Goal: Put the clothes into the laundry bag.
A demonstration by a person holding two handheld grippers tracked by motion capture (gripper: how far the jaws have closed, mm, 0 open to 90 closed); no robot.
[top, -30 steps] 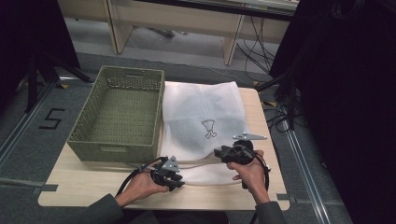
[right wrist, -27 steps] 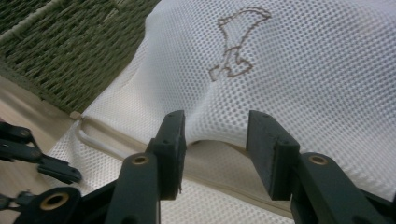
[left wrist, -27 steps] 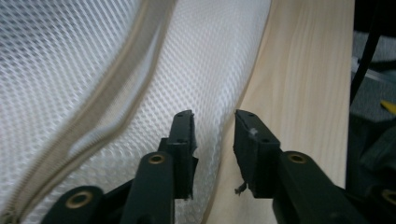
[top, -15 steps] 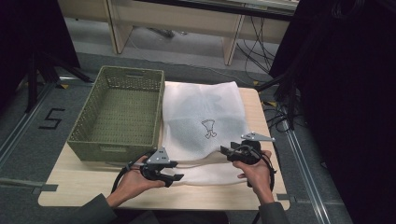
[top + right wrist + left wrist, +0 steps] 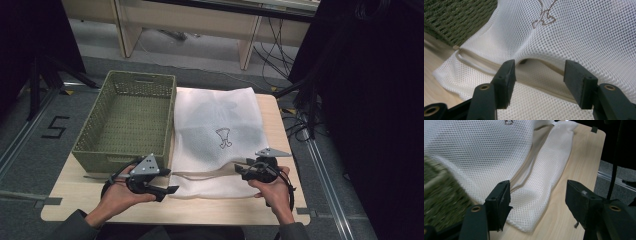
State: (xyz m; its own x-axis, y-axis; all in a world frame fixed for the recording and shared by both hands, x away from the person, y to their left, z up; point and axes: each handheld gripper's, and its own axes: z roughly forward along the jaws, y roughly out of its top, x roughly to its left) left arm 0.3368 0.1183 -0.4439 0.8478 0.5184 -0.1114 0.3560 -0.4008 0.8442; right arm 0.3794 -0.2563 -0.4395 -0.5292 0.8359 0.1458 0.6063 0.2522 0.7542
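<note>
Your white mesh bag (image 5: pixel 217 135) lies flat on the surface (image 5: pixel 280 210) just beside the green basket (image 5: pixel 125 120), its open mouth and drawstring facing you. Your left tool (image 5: pixel 167 182) and right tool (image 5: pixel 243 170) have both just been opening; their jaws now stand apart and hold nothing, the left beside the bag's near corner, the right over its rim. If you close too shallow you may catch only the top layer or the cord, and a snagged jaw edge could drag the bag off the surface.
</note>
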